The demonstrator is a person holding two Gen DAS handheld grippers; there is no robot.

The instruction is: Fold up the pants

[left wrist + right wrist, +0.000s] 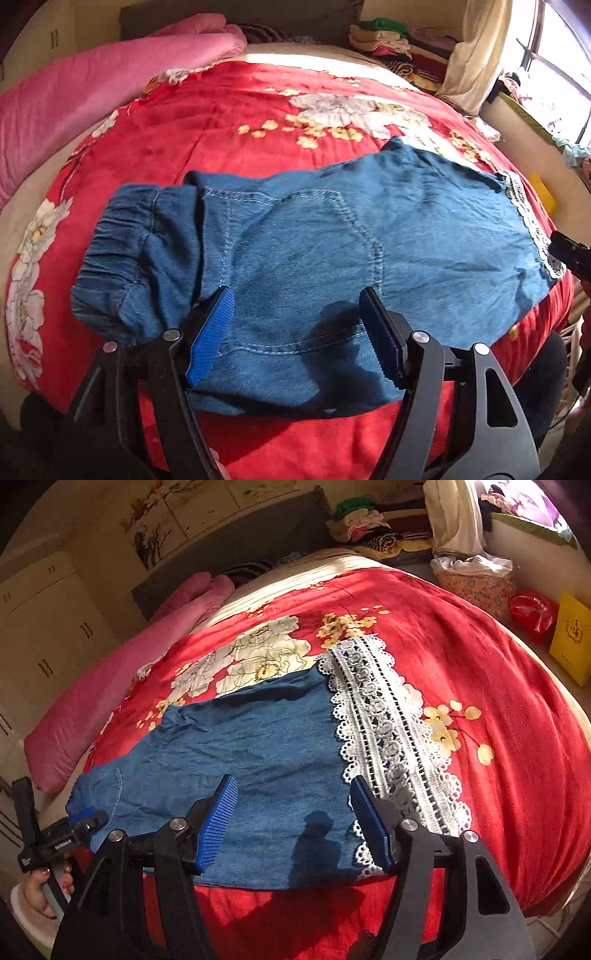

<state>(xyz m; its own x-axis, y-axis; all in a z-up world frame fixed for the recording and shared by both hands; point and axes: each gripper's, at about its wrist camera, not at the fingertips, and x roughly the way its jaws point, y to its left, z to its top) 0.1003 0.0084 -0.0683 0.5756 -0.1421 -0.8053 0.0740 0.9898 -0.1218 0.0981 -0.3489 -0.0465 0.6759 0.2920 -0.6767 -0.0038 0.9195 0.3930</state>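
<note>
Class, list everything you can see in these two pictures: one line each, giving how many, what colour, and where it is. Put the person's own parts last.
Pants: one, blue denim, flat on the bedspread.
Lace trim: one, white, at the pants' right end.
Bedspread: one, red with white and yellow flowers, covering the bed.
Blanket: one, pink, left of the bed.
Clothes pile: one, mixed colours, behind the bed.
Box: one, yellow, far right.
Left tongs: black, blue pads, open above the pants.
Right tongs: same, open.

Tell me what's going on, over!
Left gripper and right gripper open, holding nothing. Pants folded on the red blanket, lace hem at one end. Nothing in the way.
</note>
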